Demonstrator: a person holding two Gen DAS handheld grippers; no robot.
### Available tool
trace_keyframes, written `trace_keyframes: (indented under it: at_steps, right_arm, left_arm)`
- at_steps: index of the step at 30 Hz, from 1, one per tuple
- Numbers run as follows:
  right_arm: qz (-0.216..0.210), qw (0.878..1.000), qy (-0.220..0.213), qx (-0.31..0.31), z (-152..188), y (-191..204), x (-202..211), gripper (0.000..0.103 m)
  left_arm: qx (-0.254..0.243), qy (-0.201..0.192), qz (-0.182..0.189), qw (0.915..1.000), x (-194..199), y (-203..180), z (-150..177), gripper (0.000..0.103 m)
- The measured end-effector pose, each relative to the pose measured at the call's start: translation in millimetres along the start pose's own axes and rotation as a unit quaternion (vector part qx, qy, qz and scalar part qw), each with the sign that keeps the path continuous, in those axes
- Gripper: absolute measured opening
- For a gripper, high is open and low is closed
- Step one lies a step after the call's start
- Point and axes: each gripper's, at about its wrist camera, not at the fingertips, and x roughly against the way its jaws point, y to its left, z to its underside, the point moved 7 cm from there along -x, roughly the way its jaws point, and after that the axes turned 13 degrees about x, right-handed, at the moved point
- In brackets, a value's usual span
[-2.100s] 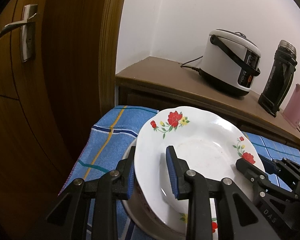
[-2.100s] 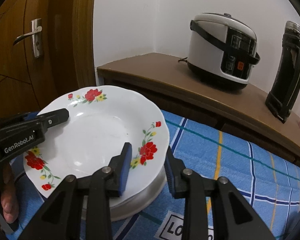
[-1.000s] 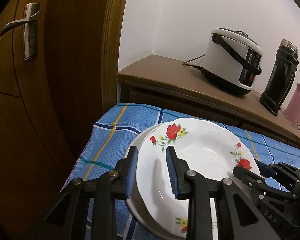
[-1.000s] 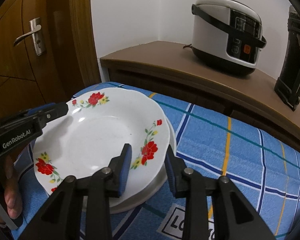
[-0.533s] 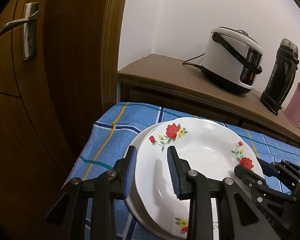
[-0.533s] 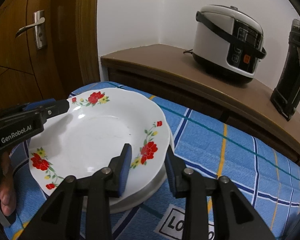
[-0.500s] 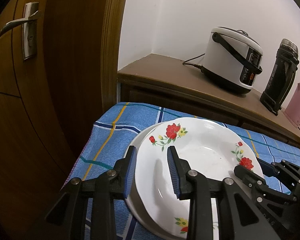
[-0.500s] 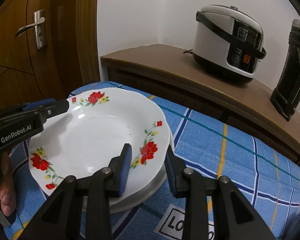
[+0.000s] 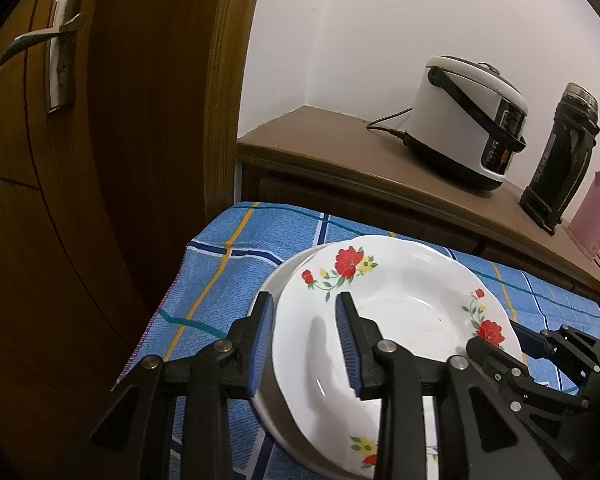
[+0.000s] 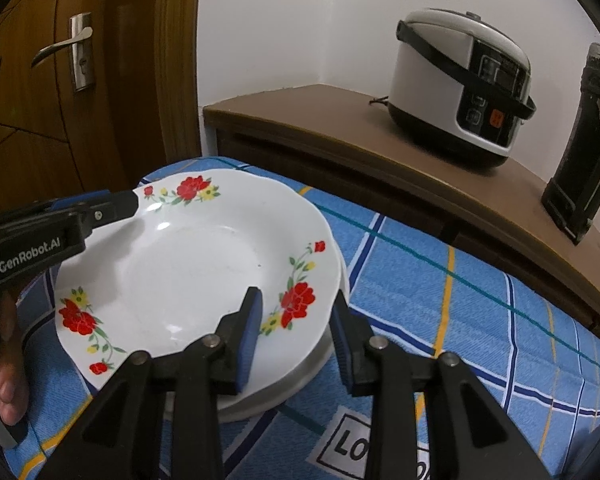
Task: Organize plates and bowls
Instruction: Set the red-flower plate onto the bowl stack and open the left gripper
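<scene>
flowered plate (image 10: 188,264) lying flat atop a stack of plain white plates (image 10: 300,376), near the corner of the table next to the door (image 9: 100,160), on a blue checked cloth (image 10: 460,320). stack set in from the table's edges, with bare cloth showing all round it.

left gripper (image 9: 304,300) astride the plate's rim on the door side: one blue pad outside the rim, the other over the white well. jaws just opened a little wider, parted, rim between them, pads not seen pressing on it. right gripper (image 10: 296,296) astride the opposite rim, beside a red flower: inner pad down on the plate's face, outer pad tight against the scalloped edge, clamped on the flowered plate as far as can be made out. a person's thumb (image 10: 8,360) visible low at the left of the right wrist view, under the left gripper's black body.

behind the table's far edge, a brown wooden sideboard (image 10: 340,120) carrying a white rice cooker (image 10: 460,80) with a black handle, a tall black flask (image 10: 592,140) just to its right, and a pink jug (image 9: 592,216) at the far end. metal lever handle (image 9: 48,40) on the door.
</scene>
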Motion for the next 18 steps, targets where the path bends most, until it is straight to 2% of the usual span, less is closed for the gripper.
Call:
trace_keyframes:
  at_steps: [4, 6, 8, 10, 18]
  right_arm:
    - [0.007, 1.0, 0.002, 0.004, 1, -1, 1, 0.037]
    - [0.028, 0.999, -0.009, 0.018, -2, 0, 5, 0.035]
    - [0.072, 0.996, -0.022, 0.046, -6, 1, 11, 0.042]
    - [0.089, 0.994, -0.027, 0.059, -7, 2, 13, 0.06]
    - [0.081, 0.995, -0.028, 0.052, -6, -2, 13, 0.06]
  left_arm:
    - [0.006, 0.01, -0.004, 0.9999, -4, 1, 1, 0.036]
    - [0.004, 0.01, -0.005, 0.9999, -4, 0, 1, 0.036]
    - [0.004, 0.011, -0.005, 0.9999, -4, 1, 1, 0.036]
    - [0.005, 0.011, -0.005, 0.9999, -5, 1, 1, 0.036]
    - [0.004, 0.011, -0.003, 0.9999, -5, 1, 1, 0.036]
